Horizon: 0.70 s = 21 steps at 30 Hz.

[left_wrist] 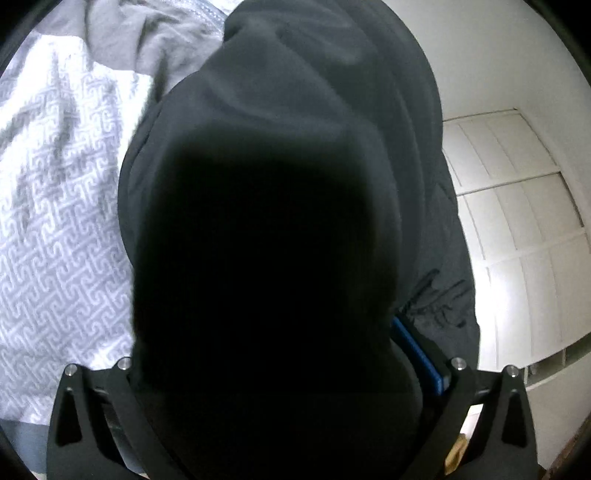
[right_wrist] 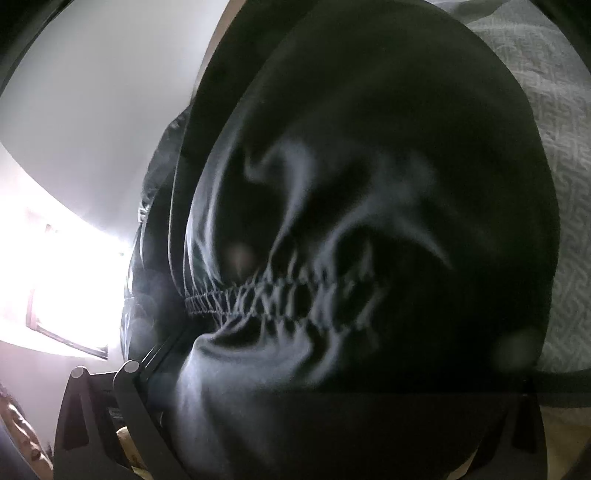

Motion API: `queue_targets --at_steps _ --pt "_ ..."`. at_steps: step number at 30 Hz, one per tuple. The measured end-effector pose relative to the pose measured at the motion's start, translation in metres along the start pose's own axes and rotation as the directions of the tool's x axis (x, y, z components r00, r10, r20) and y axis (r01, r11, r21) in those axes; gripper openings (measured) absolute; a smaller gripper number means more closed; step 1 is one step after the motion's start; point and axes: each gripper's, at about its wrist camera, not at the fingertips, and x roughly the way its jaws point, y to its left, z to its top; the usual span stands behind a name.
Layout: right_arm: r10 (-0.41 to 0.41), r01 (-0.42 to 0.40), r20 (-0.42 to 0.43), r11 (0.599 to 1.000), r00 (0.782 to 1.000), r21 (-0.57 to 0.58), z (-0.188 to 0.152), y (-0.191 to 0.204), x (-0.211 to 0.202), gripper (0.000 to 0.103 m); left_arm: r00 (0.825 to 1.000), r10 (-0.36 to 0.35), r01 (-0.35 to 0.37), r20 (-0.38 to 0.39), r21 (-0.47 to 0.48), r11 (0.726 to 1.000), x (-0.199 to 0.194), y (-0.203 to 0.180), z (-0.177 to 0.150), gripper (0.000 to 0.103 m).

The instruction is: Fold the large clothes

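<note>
The left gripper [left_wrist: 280, 369] stands spread, dark garment [left_wrist: 295, 147] bunched between; above the patterned bedspread [left_wrist: 55, 221] it may slip. The right gripper's [right_wrist: 295, 387] state is hidden.

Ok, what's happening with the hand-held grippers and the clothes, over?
Left hand-held gripper open, dark garment draped across. Right hand-held gripper buried in cloth, grip unclear. Patterned bedspread beneath.

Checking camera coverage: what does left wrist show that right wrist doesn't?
Left wrist only: white panelled doors to the right, a plain grey sheet at the top, and a blue pad on one finger of the left gripper, the rest buried in cloth.
Right wrist only: a gathered elastic seam across the garment and a bright window at left.
Both: the dark garment filling the middle between the fingers, and the grey patterned bedspread behind it.
</note>
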Motion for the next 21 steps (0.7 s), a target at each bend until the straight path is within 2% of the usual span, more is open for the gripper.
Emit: queue_targets --at_steps 2,4,6,7,9,12,15,21 --pt "-0.011 0.011 0.003 1.0 1.0 -0.003 0.0 0.002 0.001 0.103 1.0 0.004 -0.004 0.027 0.01 1.0 0.0 -0.003 -0.002 0.102" --pt "-0.015 0.015 0.009 1.0 1.0 -0.011 -0.002 0.004 0.002 0.103 0.998 0.013 -0.015 0.065 0.027 1.0 0.0 -0.007 -0.008 0.095" --pt "-0.007 0.008 0.018 1.0 1.0 -0.018 -0.005 0.011 0.003 0.102 0.996 -0.012 0.009 0.087 0.038 0.999 -0.002 -0.012 -0.012 0.067" --pt "-0.004 0.004 0.025 1.0 1.0 -0.022 -0.005 0.012 0.004 0.099 0.995 -0.027 0.023 0.096 0.039 0.999 -0.002 -0.013 -0.014 0.061" --pt "0.038 -0.037 0.043 0.999 0.998 -0.026 -0.008 0.015 0.0 0.073 0.992 -0.055 0.05 0.117 0.051 0.997 -0.005 -0.016 -0.016 0.041" --pt "0.068 -0.065 0.064 0.997 0.996 -0.047 -0.013 0.021 -0.003 0.055 0.988 -0.05 0.039 0.144 0.075 0.996 -0.007 -0.023 -0.019 0.034" --pt "0.057 -0.05 0.083 0.995 0.995 -0.081 -0.015 0.029 -0.006 0.044 0.985 -0.046 0.032 0.166 0.085 0.996 -0.008 -0.028 -0.022 0.03" --pt "-0.007 0.029 0.128 0.985 0.992 -0.17 -0.022 0.057 -0.011 0.032 0.979 -0.059 0.038 0.193 0.114 0.993 -0.012 -0.052 -0.026 0.027"
